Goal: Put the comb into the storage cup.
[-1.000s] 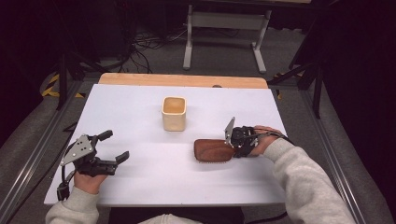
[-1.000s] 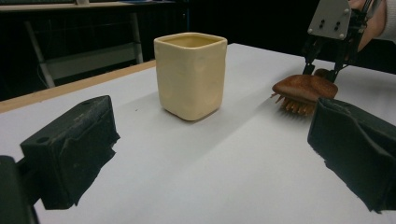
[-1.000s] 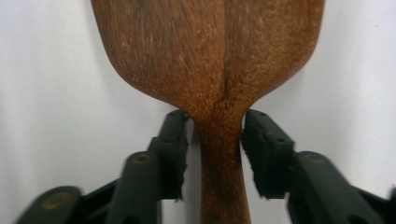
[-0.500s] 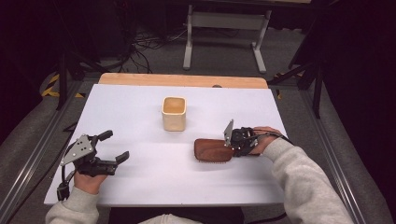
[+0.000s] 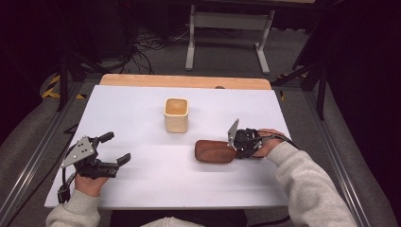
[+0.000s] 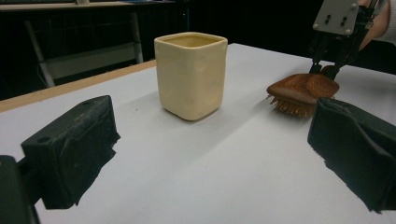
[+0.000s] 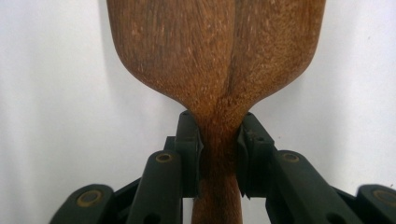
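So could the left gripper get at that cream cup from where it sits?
Probably yes. The left gripper is open and aimed at the cream cup, with bare white table between them. The wooden brush lies off to the side.

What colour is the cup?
Pale cream-yellow cup, best seen in the left gripper view.

Even overhead light keeps the white table [image 5: 142, 189] bright while the room around it is dim. Between my right fingers [image 7: 189, 149] the brush [image 7: 215, 60] is sharp, with soft shadow beside it. My left fingers [image 6: 70, 154] blur near the lens.
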`<state>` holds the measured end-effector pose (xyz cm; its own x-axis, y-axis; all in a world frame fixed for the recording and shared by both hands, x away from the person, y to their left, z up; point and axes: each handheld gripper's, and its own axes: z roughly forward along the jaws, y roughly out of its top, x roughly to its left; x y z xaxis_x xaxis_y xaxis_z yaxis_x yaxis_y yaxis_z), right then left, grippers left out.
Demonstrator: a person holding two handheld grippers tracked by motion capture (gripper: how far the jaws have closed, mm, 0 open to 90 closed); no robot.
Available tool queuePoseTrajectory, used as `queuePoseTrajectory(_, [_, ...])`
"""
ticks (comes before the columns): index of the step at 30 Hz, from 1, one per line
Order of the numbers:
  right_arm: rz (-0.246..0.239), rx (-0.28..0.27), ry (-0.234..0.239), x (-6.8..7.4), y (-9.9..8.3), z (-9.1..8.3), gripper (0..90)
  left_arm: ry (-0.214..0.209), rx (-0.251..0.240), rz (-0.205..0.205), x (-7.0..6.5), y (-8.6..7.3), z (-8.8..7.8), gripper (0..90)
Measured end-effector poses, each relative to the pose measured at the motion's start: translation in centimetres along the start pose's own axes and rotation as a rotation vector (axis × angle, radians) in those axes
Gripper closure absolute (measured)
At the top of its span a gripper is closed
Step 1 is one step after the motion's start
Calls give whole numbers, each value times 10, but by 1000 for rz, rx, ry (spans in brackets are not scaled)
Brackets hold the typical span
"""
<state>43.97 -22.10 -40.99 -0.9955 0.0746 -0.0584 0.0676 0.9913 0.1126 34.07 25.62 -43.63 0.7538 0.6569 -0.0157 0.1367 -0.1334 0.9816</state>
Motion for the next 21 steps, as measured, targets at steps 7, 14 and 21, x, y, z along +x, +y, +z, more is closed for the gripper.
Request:
queuePoseTrajectory(7, [5,-89,-20,4,-1,-11,732,0,1,-3,0,0,0,24])
queuePoseTrajectory(14, [11,-179,-61,8,0,-27,732,-1,-1,-2,0,0,0,24])
queuePoseTrajectory(21, [3,-276,-113,14,1,-43,732,-2,1,-3,0,0,0,23])
